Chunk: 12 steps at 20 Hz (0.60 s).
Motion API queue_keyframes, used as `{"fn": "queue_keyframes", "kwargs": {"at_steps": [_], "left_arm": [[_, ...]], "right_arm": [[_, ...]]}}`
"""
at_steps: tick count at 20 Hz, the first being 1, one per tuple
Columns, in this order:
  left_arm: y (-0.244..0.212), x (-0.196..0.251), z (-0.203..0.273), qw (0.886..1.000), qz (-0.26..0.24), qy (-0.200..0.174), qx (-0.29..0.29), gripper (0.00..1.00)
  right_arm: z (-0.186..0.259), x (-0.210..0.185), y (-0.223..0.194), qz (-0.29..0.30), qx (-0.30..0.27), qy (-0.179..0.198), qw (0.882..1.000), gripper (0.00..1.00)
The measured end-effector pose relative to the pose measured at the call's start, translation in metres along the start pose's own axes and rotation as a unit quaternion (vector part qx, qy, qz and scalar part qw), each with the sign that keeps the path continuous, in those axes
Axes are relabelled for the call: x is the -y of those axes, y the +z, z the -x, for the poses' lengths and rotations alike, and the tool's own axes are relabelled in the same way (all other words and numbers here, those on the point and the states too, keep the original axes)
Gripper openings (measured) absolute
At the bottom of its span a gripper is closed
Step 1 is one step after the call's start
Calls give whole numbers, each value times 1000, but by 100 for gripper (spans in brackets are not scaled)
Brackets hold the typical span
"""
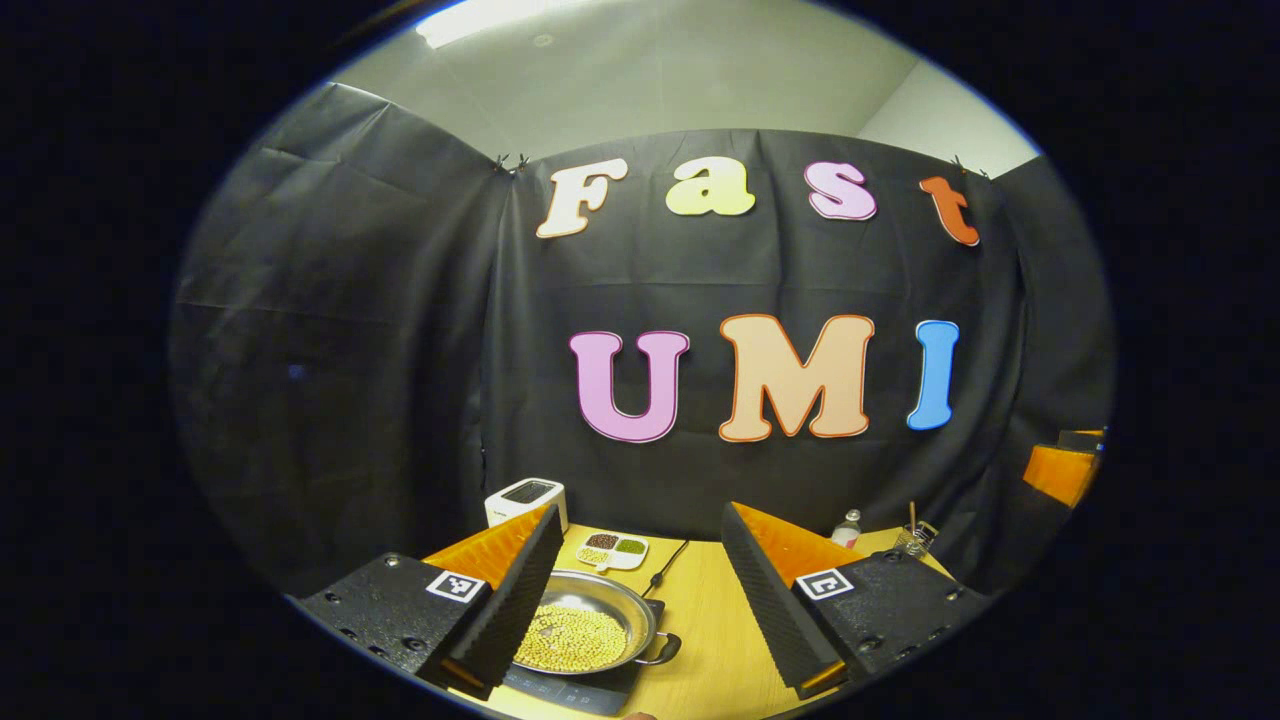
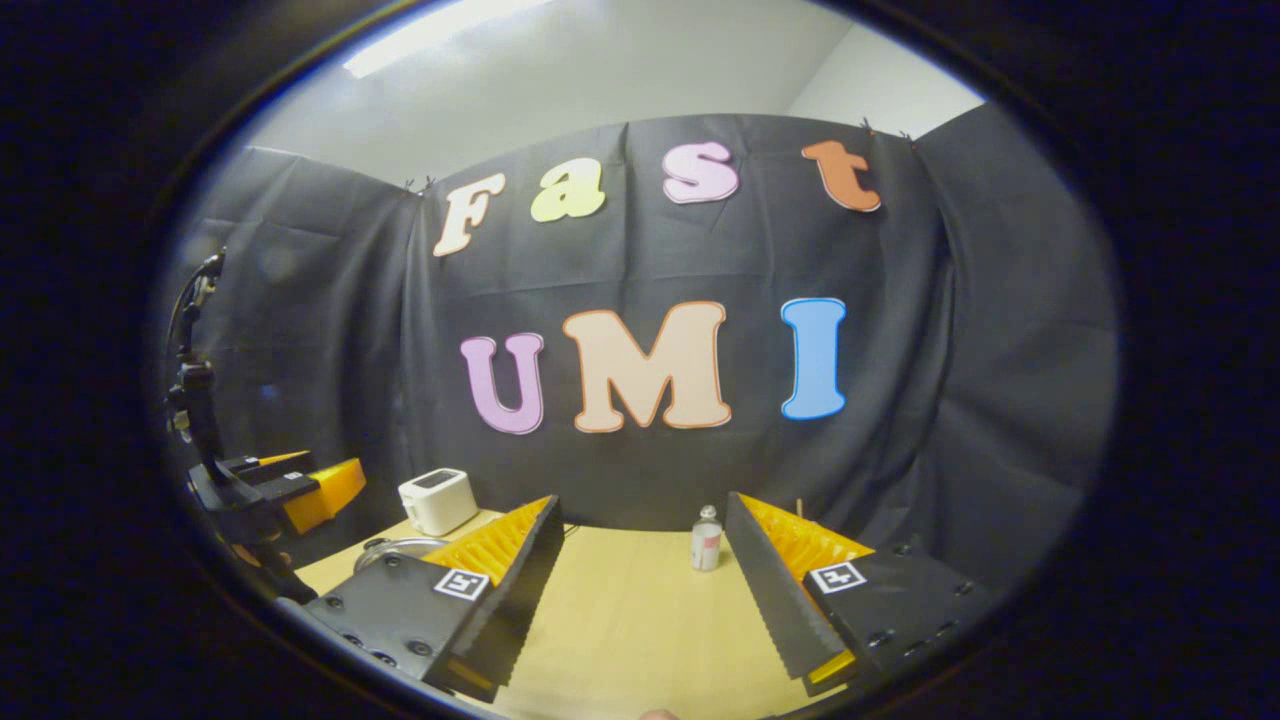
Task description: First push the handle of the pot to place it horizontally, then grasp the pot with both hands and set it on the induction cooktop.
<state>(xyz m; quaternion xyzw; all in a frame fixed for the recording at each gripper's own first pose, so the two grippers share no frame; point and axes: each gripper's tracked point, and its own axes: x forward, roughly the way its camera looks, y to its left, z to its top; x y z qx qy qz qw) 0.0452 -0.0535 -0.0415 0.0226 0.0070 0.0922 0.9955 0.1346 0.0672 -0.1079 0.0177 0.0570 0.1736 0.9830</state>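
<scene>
Pot (image 1: 590, 625) on cooktop (image 1: 585, 690) (both tools (image 1: 630, 600) spread wide)

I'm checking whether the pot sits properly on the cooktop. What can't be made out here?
- Left gripper view: the left gripper's own finger hides the pot's left side and any handle there.
- Same view: the induction cooktop is cut off by the bottom edge.
- Right gripper view: the right gripper's finger covers most of the pot.

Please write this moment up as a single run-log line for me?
pot: on induction cooktop, holds yellow beans | left gripper: open, raised, apart from pot | right gripper: open, over table | bottle: upright
</scene>
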Motion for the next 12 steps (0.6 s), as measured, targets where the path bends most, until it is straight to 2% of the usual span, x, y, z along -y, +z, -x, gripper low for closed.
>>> {"fn": "queue_keyframes", "kwargs": {"at_steps": [4,12], "left_arm": [[-3,10,0,1000,-2,-9,-2,97],[-7,16,4,1000,-17,-14,-2,97]], "right_arm": [[12,12,5,10,10,-14,1000,93],[18,23,4,-10,9,-21,1000,93]]}}
